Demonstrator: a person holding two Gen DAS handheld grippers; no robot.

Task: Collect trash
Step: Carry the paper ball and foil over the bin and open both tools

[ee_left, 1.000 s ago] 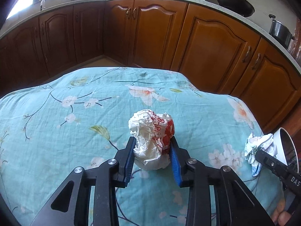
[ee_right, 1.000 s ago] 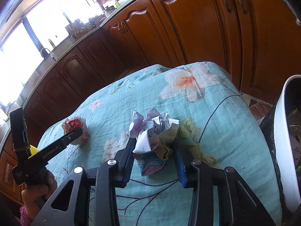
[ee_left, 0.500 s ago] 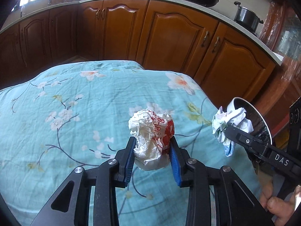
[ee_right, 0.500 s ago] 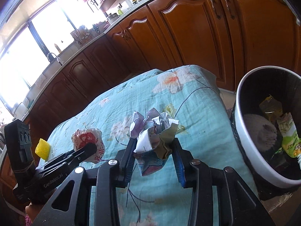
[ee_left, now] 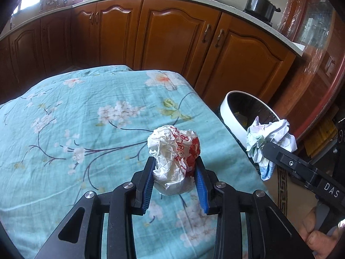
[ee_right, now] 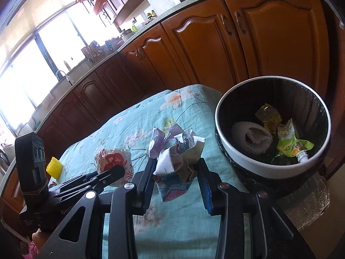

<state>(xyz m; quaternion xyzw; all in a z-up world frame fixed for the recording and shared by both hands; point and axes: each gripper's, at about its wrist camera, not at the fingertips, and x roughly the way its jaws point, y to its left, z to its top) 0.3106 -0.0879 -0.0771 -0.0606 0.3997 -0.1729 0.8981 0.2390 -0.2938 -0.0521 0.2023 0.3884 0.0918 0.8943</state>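
Observation:
My left gripper (ee_left: 174, 168) is shut on a crumpled white and red paper ball (ee_left: 173, 153) and holds it above the floral tablecloth (ee_left: 86, 118). My right gripper (ee_right: 176, 168) is shut on a crumpled floral paper wad (ee_right: 175, 151), near the table's right edge. The wad also shows in the left wrist view (ee_left: 267, 138), beside the bin. A round bin with a white rim (ee_right: 241, 164) stands right of the table and holds several wrappers (ee_right: 284, 138). It also shows in the left wrist view (ee_left: 231, 116). The left gripper and its ball (ee_right: 114, 161) show left of the right one.
A small yellow spiky object (ee_right: 54, 167) lies on the table's left part. Wooden kitchen cabinets (ee_left: 183, 38) run behind the table. A pot (ee_left: 259, 5) and a pan stand on the counter. A patterned floor mat (ee_left: 282, 190) lies below the bin.
Both grippers have swung right with their paper in hand. The bin has come fully into the right wrist view and closer in the left wrist view.

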